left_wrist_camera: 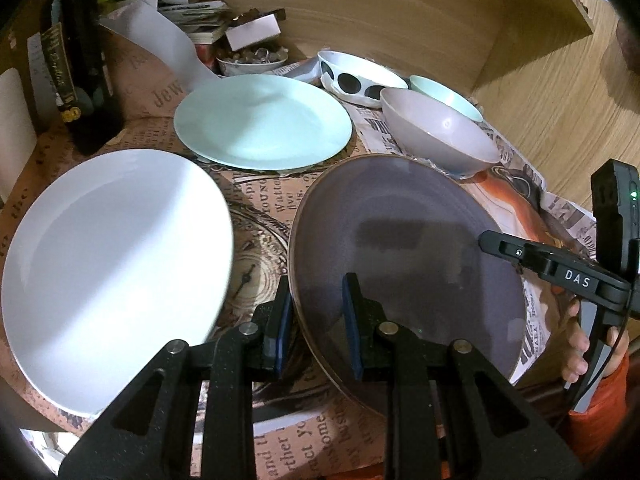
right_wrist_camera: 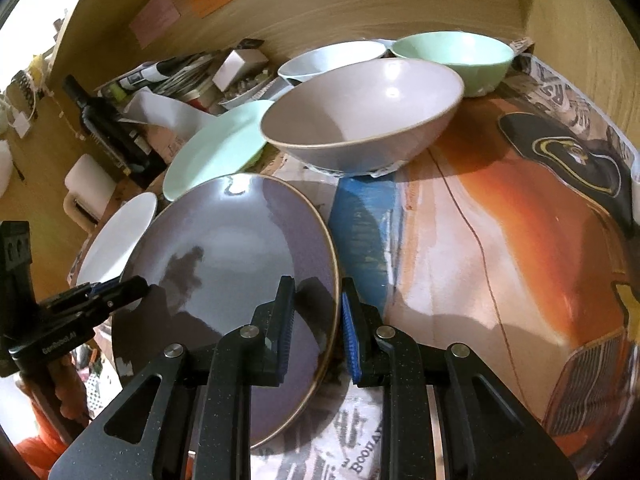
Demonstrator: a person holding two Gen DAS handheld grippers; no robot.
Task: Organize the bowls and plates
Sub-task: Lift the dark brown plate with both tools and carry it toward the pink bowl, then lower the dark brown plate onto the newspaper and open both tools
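Observation:
A grey-purple plate (left_wrist_camera: 408, 240) lies on the paper-covered table; it also shows in the right wrist view (right_wrist_camera: 228, 256). My left gripper (left_wrist_camera: 318, 324) is open, its jaws astride the plate's left rim. My right gripper (right_wrist_camera: 318, 324) is open, its jaws astride the plate's right rim; it also shows in the left wrist view (left_wrist_camera: 500, 246). A white plate (left_wrist_camera: 112, 264) lies to the left, a mint plate (left_wrist_camera: 262, 120) behind. A grey bowl (right_wrist_camera: 360, 116), a mint bowl (right_wrist_camera: 456, 60) and a spotted bowl (left_wrist_camera: 356, 78) stand at the back.
A dark bottle (left_wrist_camera: 76, 64), papers and a small dish of bits (left_wrist_camera: 252, 60) crowd the back left. Wooden walls (left_wrist_camera: 400, 12) close the back and right. Printed paper (right_wrist_camera: 500, 240) covers the table to the right.

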